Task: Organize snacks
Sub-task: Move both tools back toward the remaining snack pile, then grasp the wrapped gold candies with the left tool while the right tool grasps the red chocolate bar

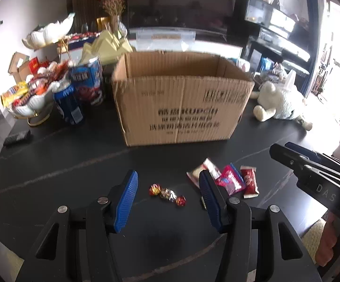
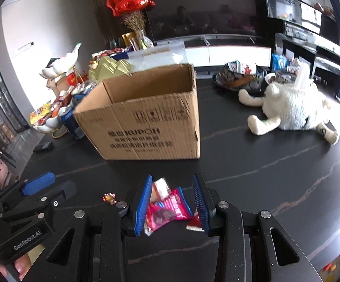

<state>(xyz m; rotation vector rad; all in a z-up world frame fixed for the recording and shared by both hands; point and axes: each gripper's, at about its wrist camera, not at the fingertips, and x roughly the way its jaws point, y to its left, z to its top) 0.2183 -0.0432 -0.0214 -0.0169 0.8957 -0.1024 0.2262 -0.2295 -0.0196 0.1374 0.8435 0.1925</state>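
An open cardboard box (image 1: 181, 101) stands on the black table (image 1: 76, 164); it also shows in the right wrist view (image 2: 146, 122). Three foil candies (image 1: 167, 193) lie between the fingers of my open left gripper (image 1: 168, 188). To their right lie a pink snack packet (image 1: 232, 181), a white packet (image 1: 205, 170) and a red wafer bar (image 1: 249, 181). My right gripper (image 2: 172, 199) is open, its fingers either side of the pink packet (image 2: 167, 209) and above it. One candy (image 2: 109, 198) shows to its left.
A white tiered dish of snacks (image 1: 33, 94) and blue cans (image 1: 87, 82) stand left of the box. A white plush toy (image 1: 280, 103) lies to the right. A small dark object (image 1: 17, 137) lies at the table's left edge. A bowl of packets (image 2: 240, 77) sits behind.
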